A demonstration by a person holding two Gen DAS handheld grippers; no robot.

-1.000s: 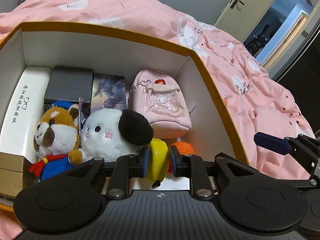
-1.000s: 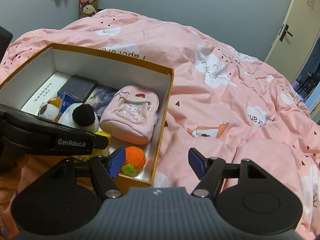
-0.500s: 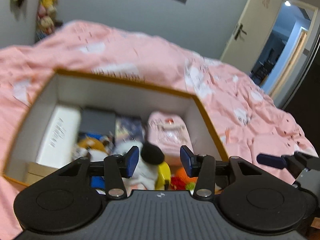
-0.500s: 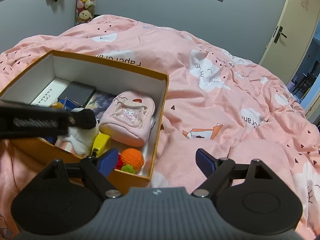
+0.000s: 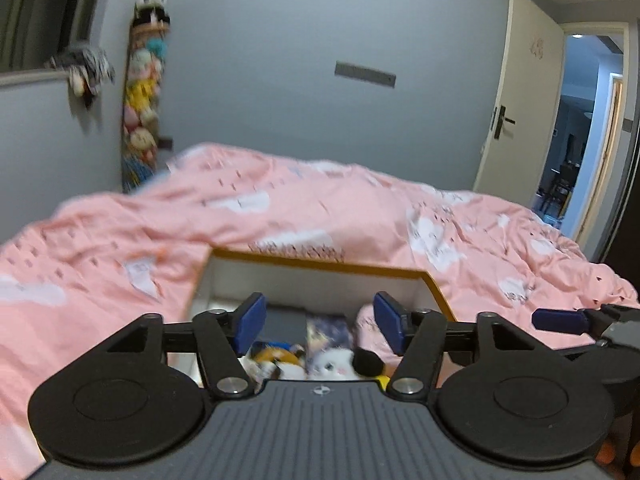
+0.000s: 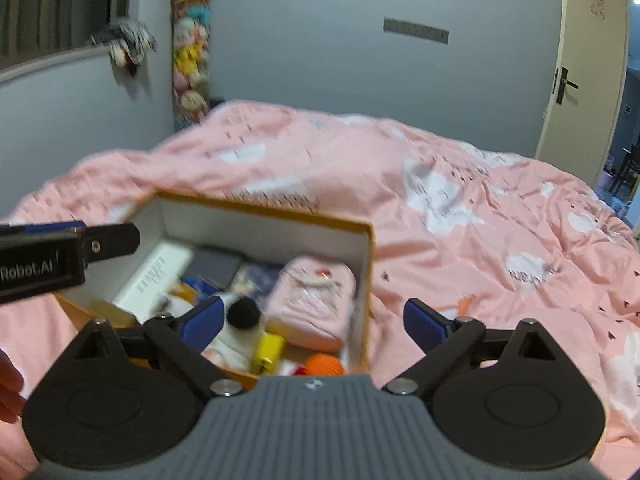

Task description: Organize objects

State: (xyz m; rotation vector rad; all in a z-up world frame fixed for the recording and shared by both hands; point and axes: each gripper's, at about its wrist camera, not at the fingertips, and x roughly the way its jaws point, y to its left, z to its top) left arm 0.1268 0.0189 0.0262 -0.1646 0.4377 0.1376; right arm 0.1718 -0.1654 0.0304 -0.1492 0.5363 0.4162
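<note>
Right wrist view shows the box [image 6: 366,276], orange-rimmed with white inner walls, resting on the pink duvet [image 6: 480,216]; inside it, against the right wall, lies a pink pouch [image 6: 312,304]; left of the pouch sits a white plush with a black ear [image 6: 236,320], with a yellow item [image 6: 268,350] and an orange knitted ball [image 6: 325,364] at the box's near edge; a white flat case [image 6: 156,276] and a dark flat box [image 6: 218,266] lie toward the far left corner; motion blur softens all of it. Above the box's near edge the right gripper [image 6: 314,322] hangs with its blue pads spread wide, gripping nothing; the left gripper [image 5: 320,326] also stands wide apart and empty over the box, its body hiding the near half of the contents. Beyond the box, hanging plush toys [image 6: 191,48] line the grey wall; a door [image 6: 588,56] stands right.
</note>
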